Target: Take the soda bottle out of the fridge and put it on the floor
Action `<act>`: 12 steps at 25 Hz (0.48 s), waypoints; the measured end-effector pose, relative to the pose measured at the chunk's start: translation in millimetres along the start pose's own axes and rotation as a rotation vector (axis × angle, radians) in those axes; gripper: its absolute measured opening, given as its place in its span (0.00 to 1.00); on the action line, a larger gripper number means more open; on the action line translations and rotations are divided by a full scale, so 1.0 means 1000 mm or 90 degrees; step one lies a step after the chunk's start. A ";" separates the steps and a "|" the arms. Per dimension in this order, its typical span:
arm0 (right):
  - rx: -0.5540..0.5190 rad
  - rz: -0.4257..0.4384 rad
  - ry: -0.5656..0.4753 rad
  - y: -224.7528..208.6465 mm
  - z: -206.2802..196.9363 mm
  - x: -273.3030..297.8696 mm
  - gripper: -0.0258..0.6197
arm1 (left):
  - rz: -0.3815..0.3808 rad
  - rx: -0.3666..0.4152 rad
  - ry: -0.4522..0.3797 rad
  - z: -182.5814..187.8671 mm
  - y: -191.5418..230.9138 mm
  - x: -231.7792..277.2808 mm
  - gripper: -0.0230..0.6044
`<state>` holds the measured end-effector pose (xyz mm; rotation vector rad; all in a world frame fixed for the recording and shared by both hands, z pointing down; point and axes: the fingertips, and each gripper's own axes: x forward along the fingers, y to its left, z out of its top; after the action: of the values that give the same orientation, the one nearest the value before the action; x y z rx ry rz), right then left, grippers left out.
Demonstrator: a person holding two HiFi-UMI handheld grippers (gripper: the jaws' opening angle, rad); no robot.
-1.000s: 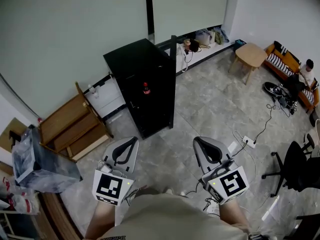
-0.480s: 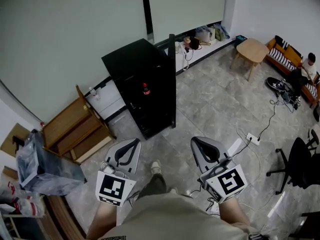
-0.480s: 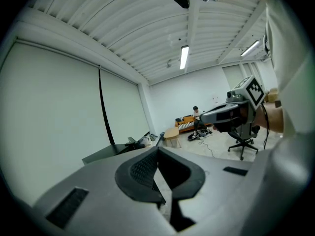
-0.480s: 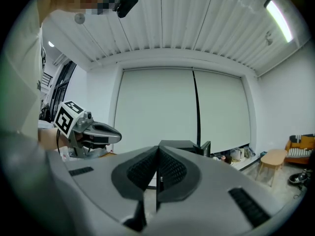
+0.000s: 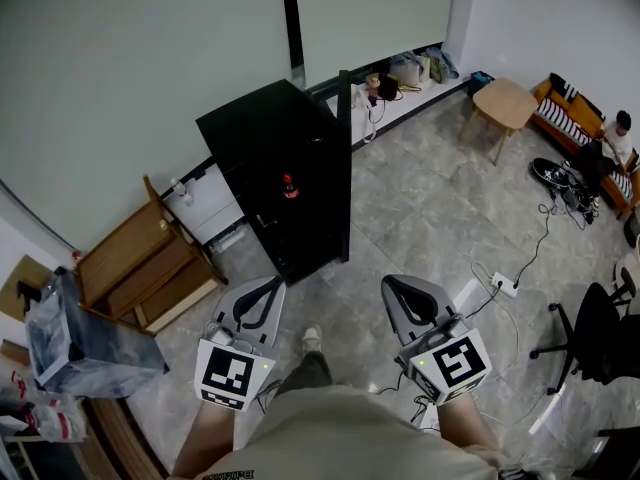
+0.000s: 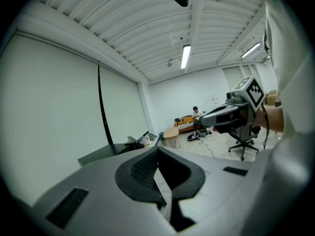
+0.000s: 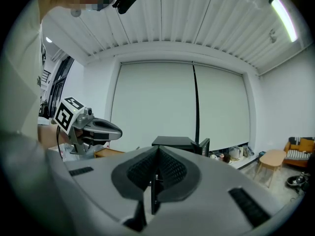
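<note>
The soda bottle, dark with a red label, stands upright on a shelf inside the black fridge, whose door hangs open at its right side. My left gripper and right gripper are held side by side low in the head view, well short of the fridge, over the tiled floor. Both are shut with nothing between their jaws. The left gripper view shows its closed jaws meeting, and the right gripper beyond. In the right gripper view the fridge stands straight ahead.
A wooden shelf unit leans left of the fridge, with a plastic bin nearer. A power strip and cable lie on the floor at right, by an office chair. A small wooden table and a seated person are far right.
The person has stepped forward, a foot now showing between the grippers; the fridge sits slightly nearer. Both grippers stay shut and level.
</note>
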<state>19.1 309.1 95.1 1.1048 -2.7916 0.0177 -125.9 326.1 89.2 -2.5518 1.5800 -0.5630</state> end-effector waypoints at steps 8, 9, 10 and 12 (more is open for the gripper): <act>-0.005 -0.008 0.023 -0.031 -0.002 0.068 0.03 | -0.015 0.003 0.003 -0.007 0.051 0.056 0.05; -0.005 -0.008 0.026 -0.034 -0.001 0.078 0.03 | -0.018 0.002 0.004 -0.007 0.059 0.063 0.05; -0.005 -0.009 0.030 -0.037 0.000 0.088 0.03 | -0.021 0.001 0.005 -0.008 0.067 0.070 0.05; -0.006 -0.012 0.036 -0.044 0.002 0.107 0.03 | -0.028 -0.001 0.006 -0.008 0.083 0.085 0.05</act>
<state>-28.4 203.8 105.2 1.1107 -2.7284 0.0339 -165.4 213.9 97.2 -2.5942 1.5306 -0.5788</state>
